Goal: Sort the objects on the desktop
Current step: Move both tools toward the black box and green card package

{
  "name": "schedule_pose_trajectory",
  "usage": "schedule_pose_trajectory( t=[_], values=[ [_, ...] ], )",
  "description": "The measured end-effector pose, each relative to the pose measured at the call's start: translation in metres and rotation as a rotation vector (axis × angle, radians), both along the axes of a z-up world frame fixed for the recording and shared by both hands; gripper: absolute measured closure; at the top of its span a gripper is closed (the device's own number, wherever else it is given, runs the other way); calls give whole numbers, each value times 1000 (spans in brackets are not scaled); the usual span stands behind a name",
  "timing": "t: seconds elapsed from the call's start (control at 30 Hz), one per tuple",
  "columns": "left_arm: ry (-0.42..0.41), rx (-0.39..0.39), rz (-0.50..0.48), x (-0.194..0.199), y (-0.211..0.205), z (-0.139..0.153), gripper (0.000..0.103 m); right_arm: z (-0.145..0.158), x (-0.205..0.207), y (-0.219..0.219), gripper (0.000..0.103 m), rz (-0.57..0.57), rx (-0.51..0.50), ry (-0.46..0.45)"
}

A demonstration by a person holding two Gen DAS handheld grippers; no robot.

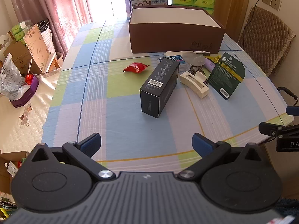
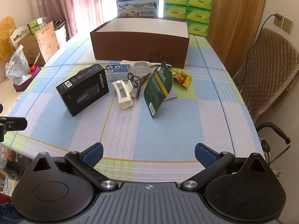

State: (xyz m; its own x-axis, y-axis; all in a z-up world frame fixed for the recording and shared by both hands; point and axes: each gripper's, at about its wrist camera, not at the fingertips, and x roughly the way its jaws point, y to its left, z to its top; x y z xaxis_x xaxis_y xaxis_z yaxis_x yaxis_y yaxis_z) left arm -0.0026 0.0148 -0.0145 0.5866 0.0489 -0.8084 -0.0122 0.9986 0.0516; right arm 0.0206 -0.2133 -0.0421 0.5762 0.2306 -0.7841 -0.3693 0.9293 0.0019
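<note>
Resting on checked cloth: glossy black carton (image 2: 83,88), ridged cream clip (image 2: 124,94).

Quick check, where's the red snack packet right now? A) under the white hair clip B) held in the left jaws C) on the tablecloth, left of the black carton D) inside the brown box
C: the red snack packet lies alone on the tablecloth, left of the black carton and apart from it, in front of the brown box.
</note>
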Motion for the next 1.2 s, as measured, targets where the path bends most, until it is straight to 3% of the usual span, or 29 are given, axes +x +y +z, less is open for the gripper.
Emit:
schedule_pose_trajectory(
  t=[1.2],
  values=[
    [-2,9,-9,15,9,-3,1,0,19,12,2,5,17,-38]
  ],
)
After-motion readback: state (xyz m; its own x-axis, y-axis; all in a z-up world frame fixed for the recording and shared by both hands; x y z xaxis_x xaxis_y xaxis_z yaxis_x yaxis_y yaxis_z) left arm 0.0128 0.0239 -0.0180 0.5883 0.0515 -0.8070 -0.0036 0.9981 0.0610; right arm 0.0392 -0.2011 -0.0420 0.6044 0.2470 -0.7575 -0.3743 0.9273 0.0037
